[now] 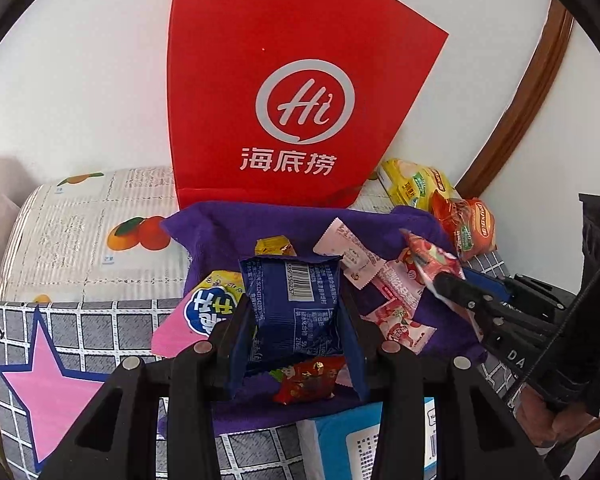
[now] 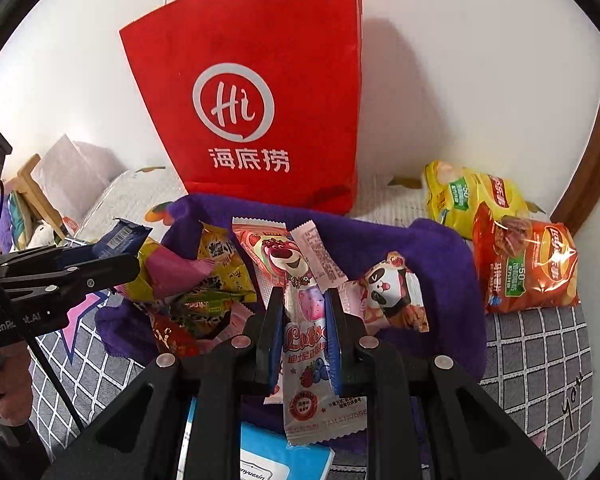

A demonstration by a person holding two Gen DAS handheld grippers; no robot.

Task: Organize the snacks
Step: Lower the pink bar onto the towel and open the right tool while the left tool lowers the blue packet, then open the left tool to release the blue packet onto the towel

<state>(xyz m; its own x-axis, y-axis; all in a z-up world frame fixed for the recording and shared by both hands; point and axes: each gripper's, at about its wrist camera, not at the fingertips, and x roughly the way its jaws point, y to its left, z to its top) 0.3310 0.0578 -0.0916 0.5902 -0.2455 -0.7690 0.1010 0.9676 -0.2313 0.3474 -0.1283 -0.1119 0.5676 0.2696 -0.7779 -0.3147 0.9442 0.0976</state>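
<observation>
A dark blue snack packet (image 1: 300, 320) with a barcode sits upright between the fingers of my left gripper (image 1: 294, 296), which is shut on it. My right gripper (image 2: 304, 294) is shut on a long pink strawberry-bear candy packet (image 2: 304, 360). Both hang just above a purple cloth (image 2: 428, 248) heaped with loose snacks, among them a panda packet (image 2: 396, 292) and yellow packets (image 2: 220, 256). A small red packet (image 1: 308, 378) lies below the left fingers. Each view shows the other gripper from the side: the right gripper (image 1: 436, 280) and the left gripper (image 2: 134, 260).
A tall red paper bag (image 2: 252, 120) stands against the white wall behind the cloth. Yellow (image 2: 468, 196) and orange (image 2: 528, 264) crisp bags lie at the right by a wooden frame. A blue-and-white box (image 1: 364, 436) lies in front. The grey checked cover has a pink star (image 1: 48, 376).
</observation>
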